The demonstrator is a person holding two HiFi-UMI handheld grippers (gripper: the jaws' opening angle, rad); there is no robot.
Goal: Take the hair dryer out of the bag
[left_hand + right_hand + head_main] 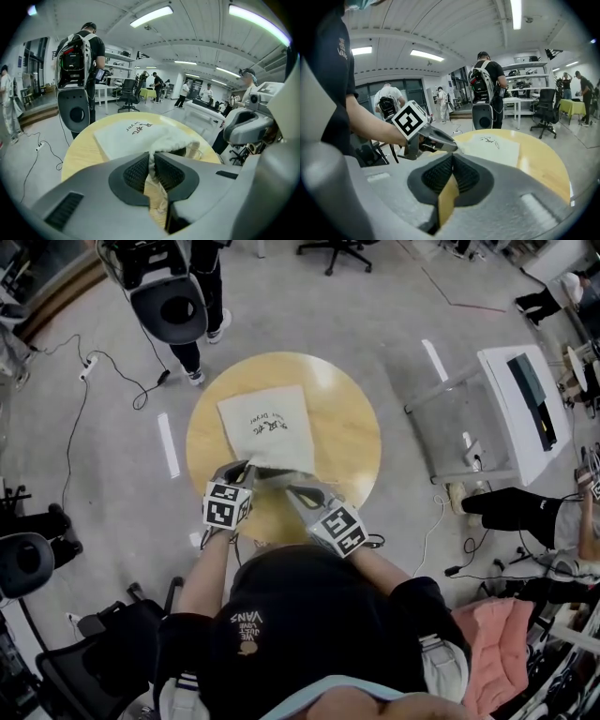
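P1: Left gripper [151, 157] first, jaws right at its lens. State?

P2: Clamped on cloth. Pads pinch the gathered mouth edge of the white drawstring bag [136, 136], and fabric is bunched between them.

P1: Right gripper [451, 159]?

P2: Jaws pressed together with nothing in them. Only table wood shows under the pads. Head view puts it just beside the bag's mouth, near the other gripper. Can't tell if it touches the cloth.

P1: Bag location?

P2: On the round wooden table [352, 442], about mid-table, lying flat with the dark print facing up. Closed end is toward the far side, mouth toward the wearer. Cloth rises off the table to the left pads.

P1: Hair dryer?

P2: Can't make it out. Left gripper view shows the mouth gaping dark, contents unclear.

P1: Background?

P2: Person with a backpack rig [79, 61] stands just past the table's far edge. White cabinet [520, 409] sits well apart on the wearer's right, and a cable [103, 367] lies on the floor.
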